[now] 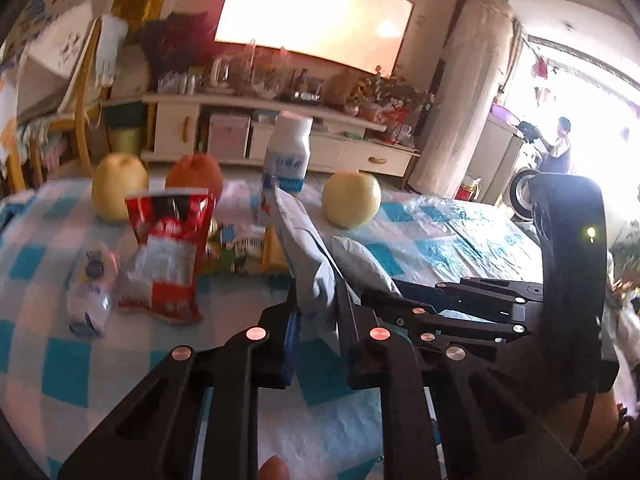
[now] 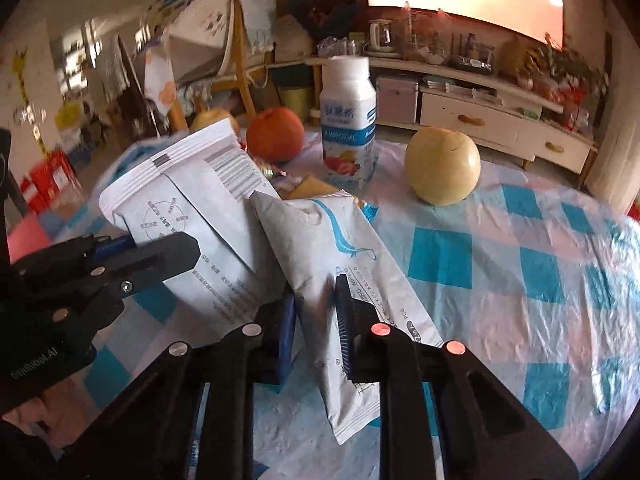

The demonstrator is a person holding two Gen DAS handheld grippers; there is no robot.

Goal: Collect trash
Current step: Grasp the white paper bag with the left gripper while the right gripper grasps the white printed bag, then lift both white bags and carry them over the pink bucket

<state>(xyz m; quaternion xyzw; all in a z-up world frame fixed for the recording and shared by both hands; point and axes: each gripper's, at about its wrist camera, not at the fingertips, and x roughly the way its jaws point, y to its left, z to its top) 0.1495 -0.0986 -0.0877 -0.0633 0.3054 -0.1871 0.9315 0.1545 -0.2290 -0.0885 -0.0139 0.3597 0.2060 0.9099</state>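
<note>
On the table [image 2: 520, 264] we see the bottle [image 2: 349, 120] standing between the orange [image 2: 275, 134] to its left and the pear [image 2: 442, 166] to its right, both wrappers [image 2: 340, 248] lying before them

Home living room: big television [image 1: 316, 12] over cluttered low TV cabinet [image 1: 256, 128], wooden chair [image 2: 240, 64], checked plastic cloth [image 2: 520, 264] on desk, fruit out.

Can't read the red snack bag [image 1: 166, 256] print, way too blurry. Same deal with the little bottle [image 1: 90, 294] lying beside it. Pear [image 2: 214, 118] mostly hidden behind the white packet [image 2: 200, 200].
</note>
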